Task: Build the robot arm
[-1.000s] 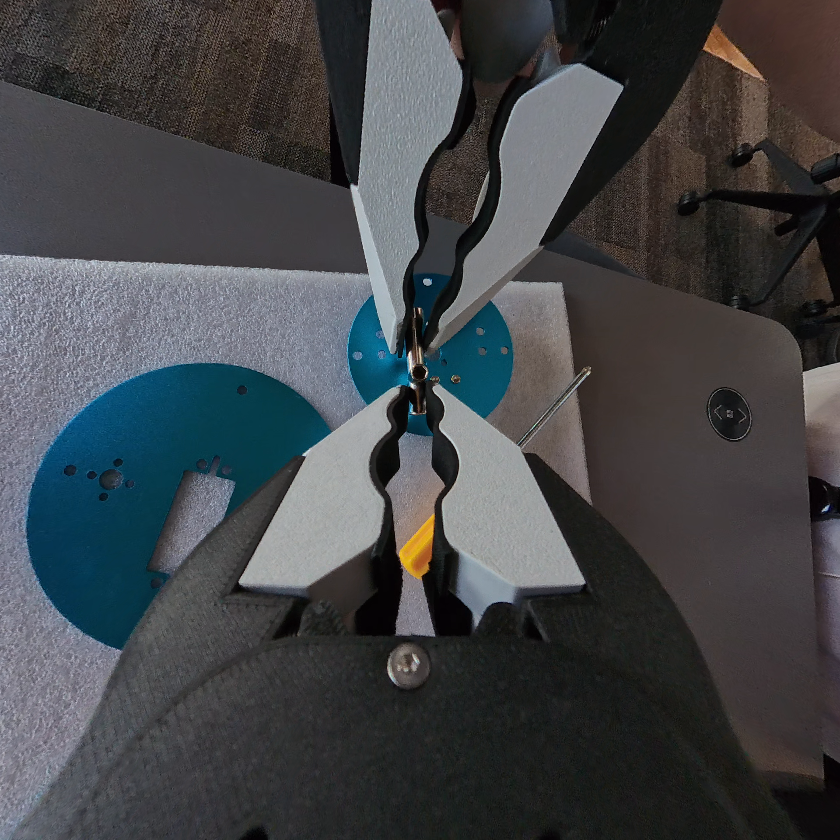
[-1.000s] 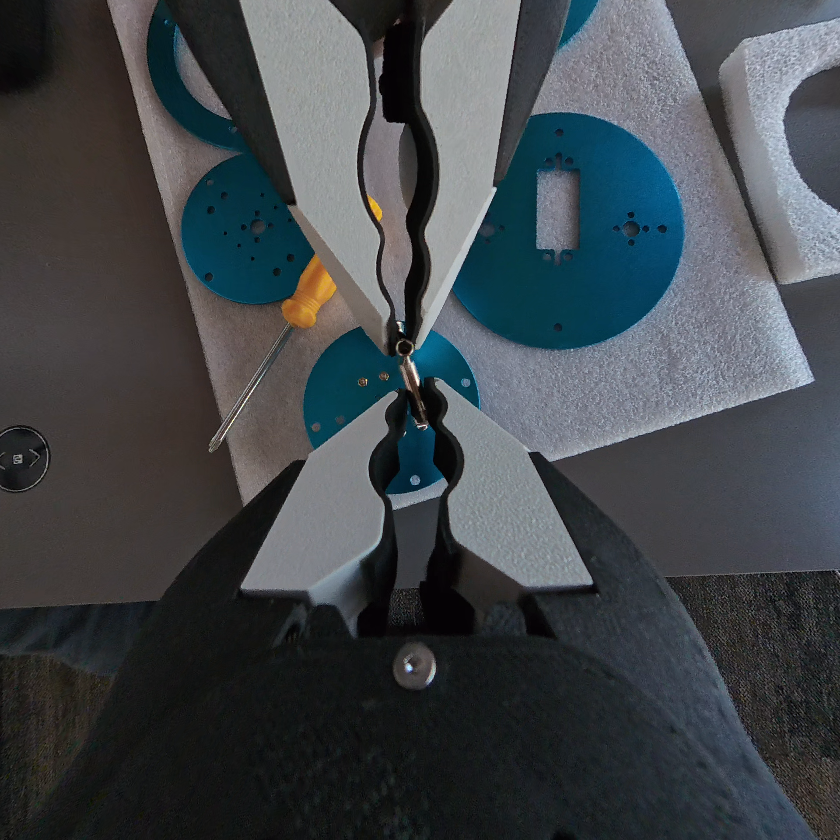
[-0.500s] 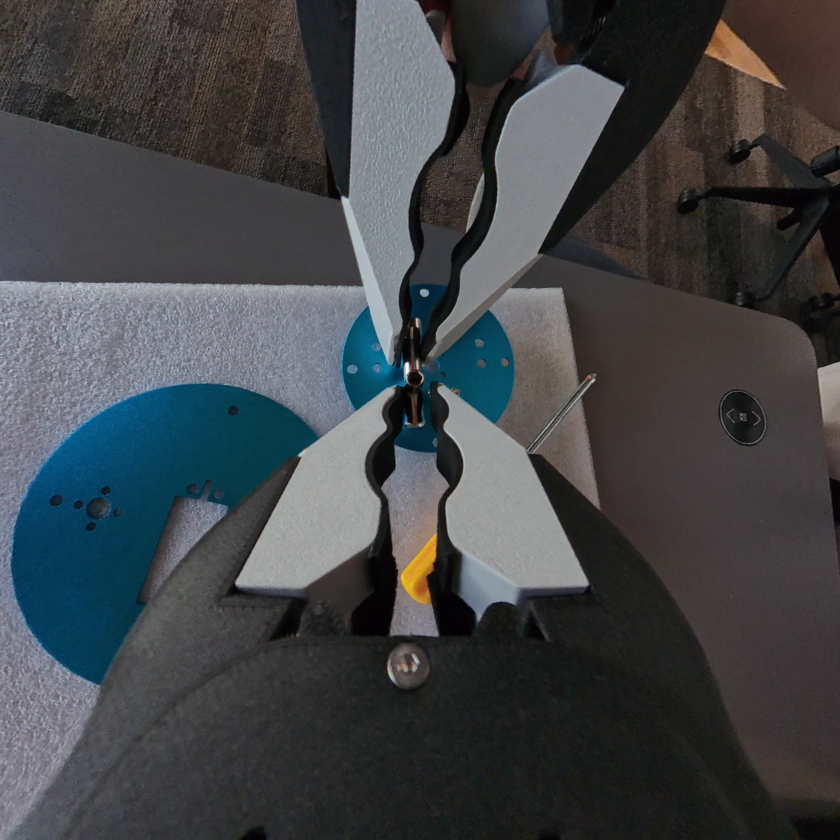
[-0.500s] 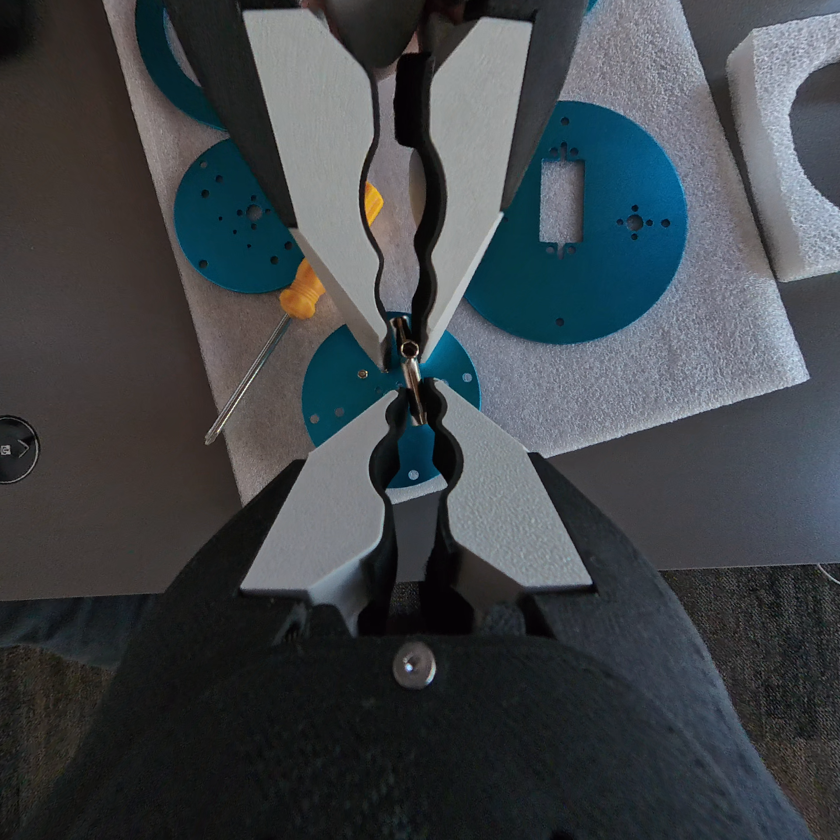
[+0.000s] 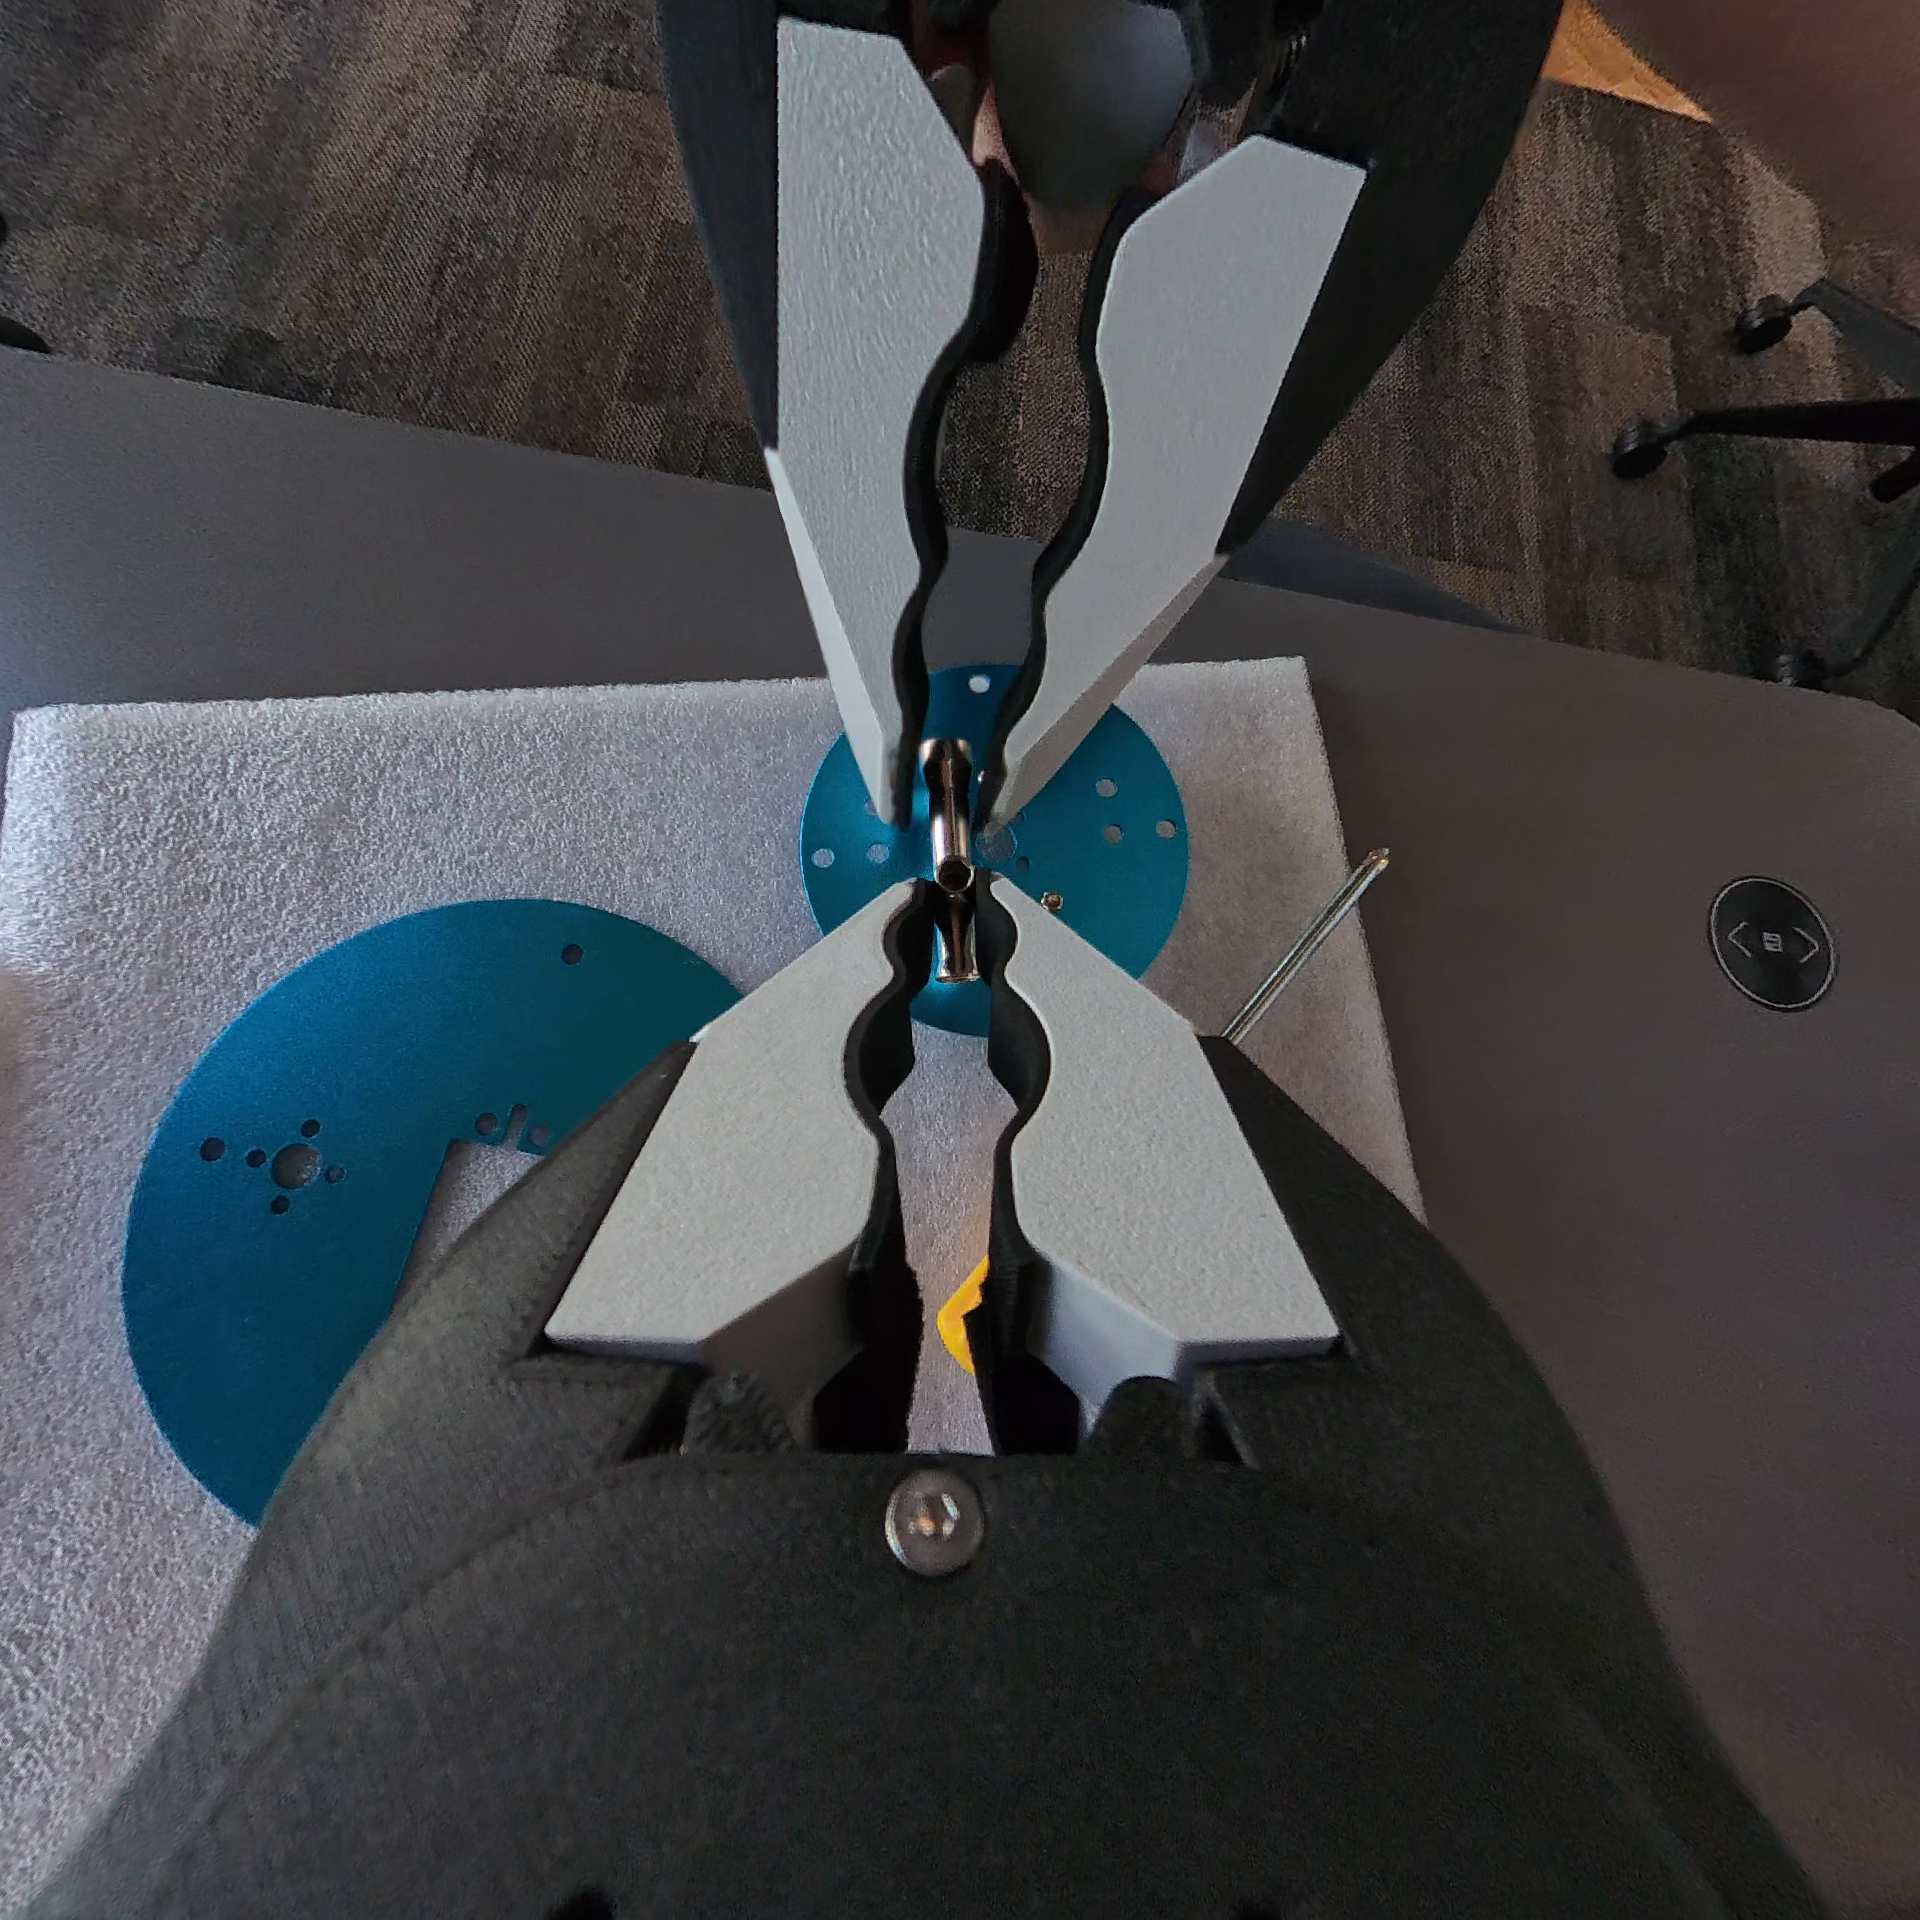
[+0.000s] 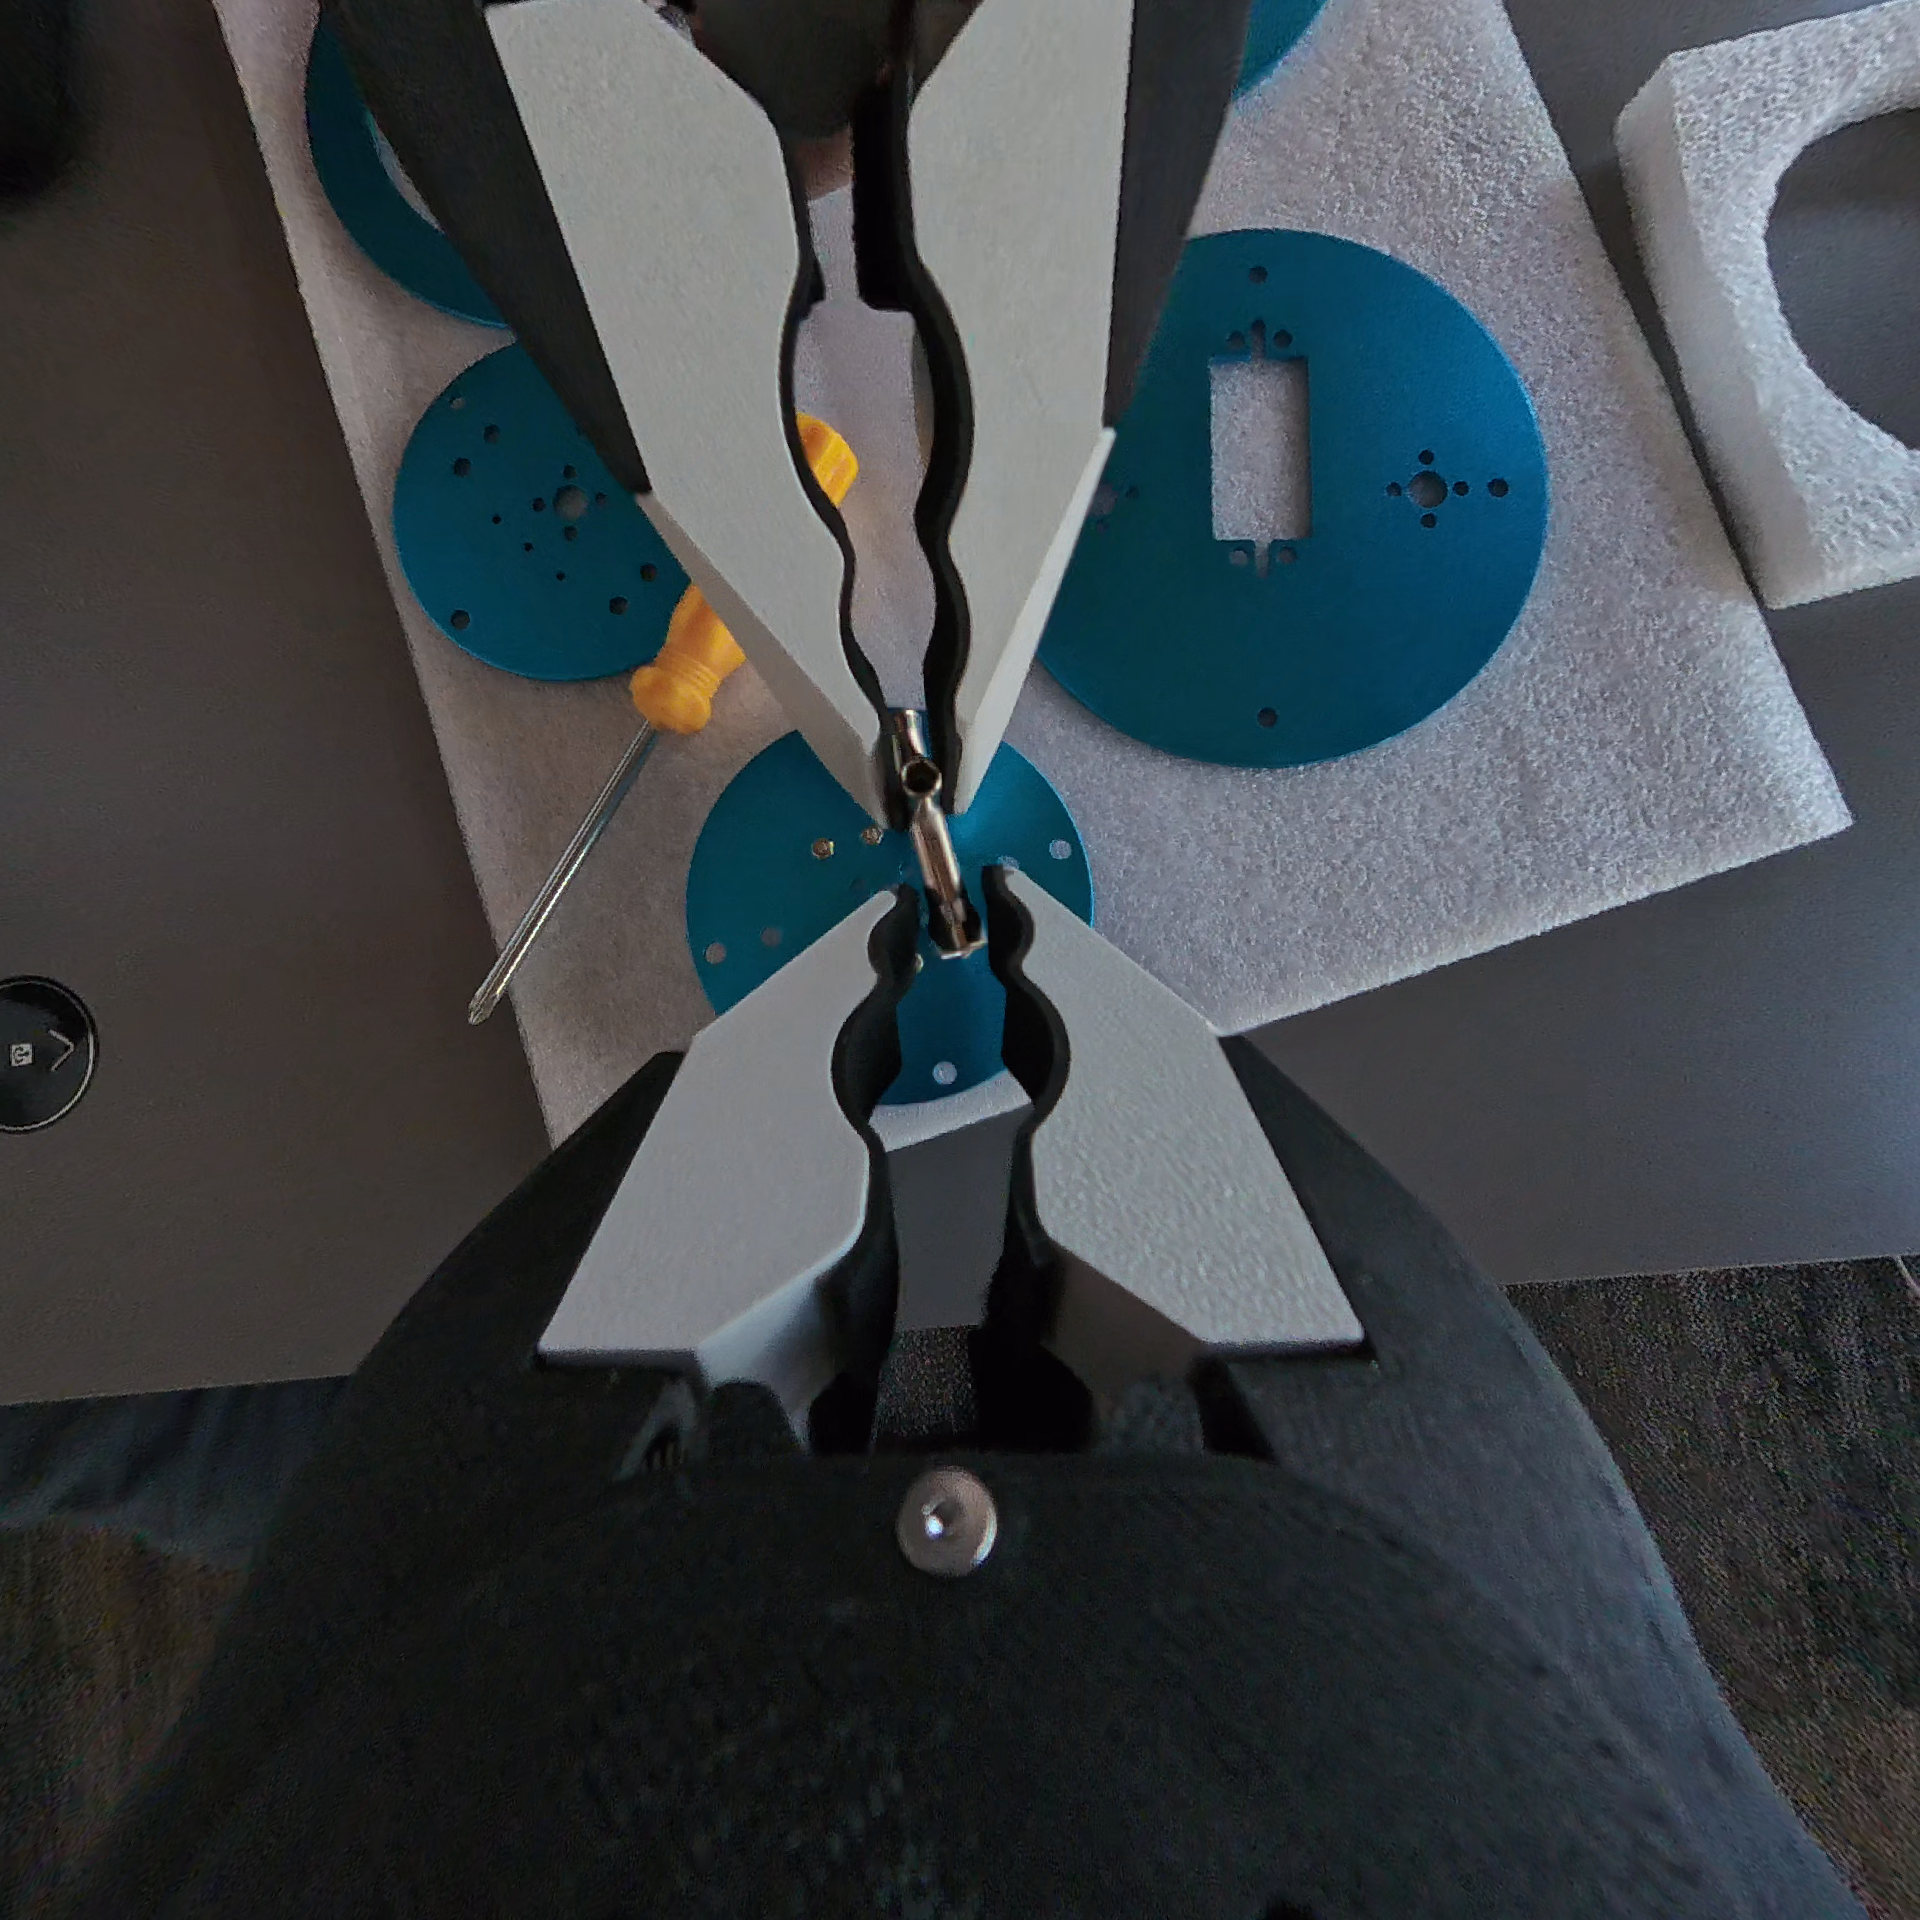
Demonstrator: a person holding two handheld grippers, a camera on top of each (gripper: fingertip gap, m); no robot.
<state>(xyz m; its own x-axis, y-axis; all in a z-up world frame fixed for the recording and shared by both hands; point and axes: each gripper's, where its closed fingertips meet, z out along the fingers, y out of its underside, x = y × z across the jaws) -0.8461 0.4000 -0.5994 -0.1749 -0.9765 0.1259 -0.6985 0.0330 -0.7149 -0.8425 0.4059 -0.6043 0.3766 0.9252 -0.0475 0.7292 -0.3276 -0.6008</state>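
1. Metal posts [image 5: 948, 800] met end to end just above a small blue disc [image 5: 1101, 862] on the white foam sheet [image 5: 416, 790].
2. Left gripper [image 5: 951, 896] pinched one post.
3. Right gripper [image 6: 948, 888] pinched the other.
4. Both grippers stayed tip to tip, almost like a moment before.

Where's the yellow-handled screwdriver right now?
In the right wrist view, the screwdriver lies left of centre on the white foam sheet, between two small blue discs.
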